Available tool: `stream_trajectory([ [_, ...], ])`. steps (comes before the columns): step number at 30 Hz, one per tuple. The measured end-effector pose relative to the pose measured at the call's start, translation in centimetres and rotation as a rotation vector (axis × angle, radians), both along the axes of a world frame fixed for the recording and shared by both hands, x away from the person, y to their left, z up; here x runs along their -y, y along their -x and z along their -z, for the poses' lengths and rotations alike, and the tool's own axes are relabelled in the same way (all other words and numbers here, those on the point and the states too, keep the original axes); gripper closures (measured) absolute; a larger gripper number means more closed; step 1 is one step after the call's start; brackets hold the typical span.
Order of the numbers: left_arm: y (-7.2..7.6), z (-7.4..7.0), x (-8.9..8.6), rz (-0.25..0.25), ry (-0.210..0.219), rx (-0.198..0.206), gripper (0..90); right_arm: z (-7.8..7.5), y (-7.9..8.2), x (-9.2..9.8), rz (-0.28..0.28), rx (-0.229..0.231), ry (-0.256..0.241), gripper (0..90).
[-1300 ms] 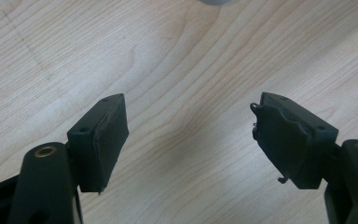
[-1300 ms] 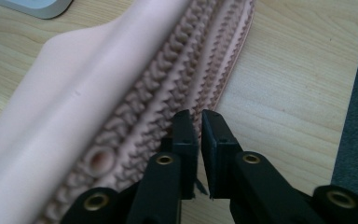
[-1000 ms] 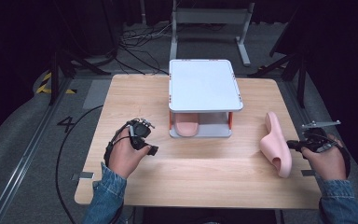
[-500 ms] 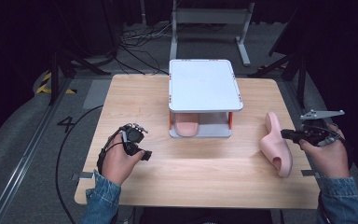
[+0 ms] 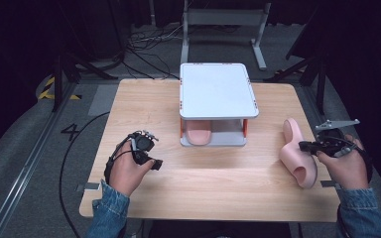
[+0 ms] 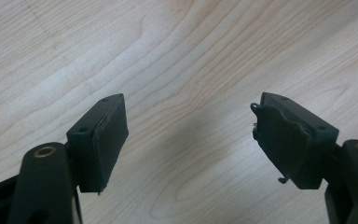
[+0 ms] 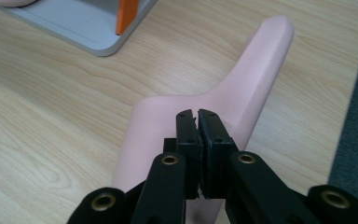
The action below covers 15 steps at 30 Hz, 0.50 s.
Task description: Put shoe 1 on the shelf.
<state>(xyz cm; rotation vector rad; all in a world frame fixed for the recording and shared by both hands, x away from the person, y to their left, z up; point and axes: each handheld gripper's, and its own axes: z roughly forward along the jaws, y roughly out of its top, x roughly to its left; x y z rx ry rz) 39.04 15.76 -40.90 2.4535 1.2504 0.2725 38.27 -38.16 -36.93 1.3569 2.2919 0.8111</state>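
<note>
so the pink slipper [image 7: 205, 112] lies right under the right tool [image 7: 198, 116], whose jaws are pressed together on nothing; left tool [image 6: 189, 135] gapes wide over bare worktop [image 6: 177, 56]

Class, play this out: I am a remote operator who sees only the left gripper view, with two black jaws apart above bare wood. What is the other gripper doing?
Observer: The right gripper has its jaws shut together with nothing between them, and it points at a pink slipper.
Operator: Where does that slipper lie?
Observer: On the table, near its right edge, to the right of a two-tier rack.
Operator: Is anything in the rack?
Observer: A second pink slipper lies on its lower shelf; the top shelf is bare.
</note>
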Motion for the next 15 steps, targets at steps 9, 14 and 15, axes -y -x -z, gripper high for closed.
stream_trajectory([
  [9, -1.0, 0.0, 1.6, 0.035, 0.000, -0.007, 25.7, 0.5, 1.3, 3.3, 0.096, 0.054, 0.024, 89.1],
  [14, -1.6, 0.2, 2.3, 0.055, -0.006, -0.012, 25.7, 1.5, 1.9, 5.7, 0.187, 0.036, 0.050, 90.0],
  [15, -1.6, 0.4, 2.5, 0.056, -0.003, -0.015, 25.7, 1.7, 2.1, 6.2, 0.200, 0.011, 0.050, 90.0],
])
